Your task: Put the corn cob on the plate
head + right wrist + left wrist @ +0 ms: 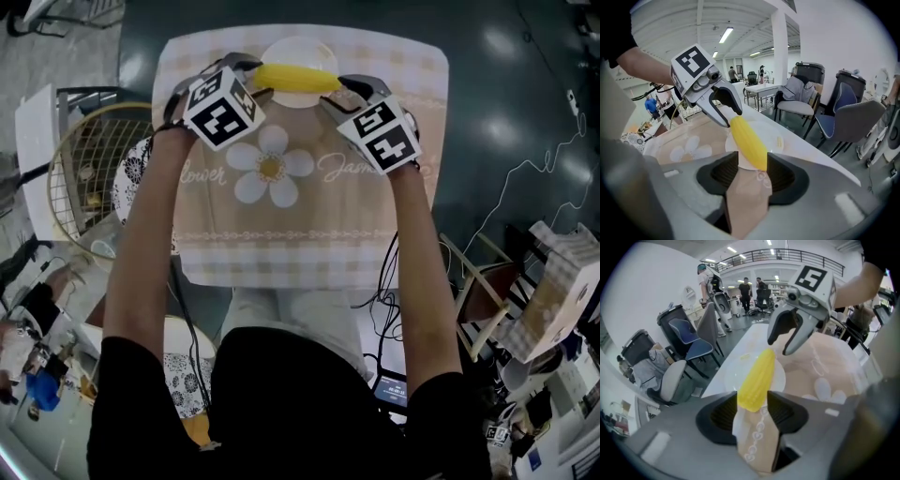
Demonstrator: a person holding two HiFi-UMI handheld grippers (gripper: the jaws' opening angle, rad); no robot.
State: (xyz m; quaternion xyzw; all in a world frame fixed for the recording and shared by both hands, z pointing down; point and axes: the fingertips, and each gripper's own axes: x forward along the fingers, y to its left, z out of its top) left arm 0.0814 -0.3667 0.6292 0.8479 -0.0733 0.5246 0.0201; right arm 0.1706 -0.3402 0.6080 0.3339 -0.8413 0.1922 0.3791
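Observation:
A yellow corn cob hangs level between my two grippers, just over a white plate at the far edge of the table. My left gripper is shut on the cob's left end and my right gripper on its right end. The left gripper view has the cob wedged between that gripper's pads, with the plate below it and the right gripper at the far end. Seen from the right gripper view, the cob sits the same way between the pads, above the plate.
A beige checked cloth with a white flower covers the table. A round wire basket stands at the left of the table and a stool at its right. Office chairs and people stand beyond the far edge.

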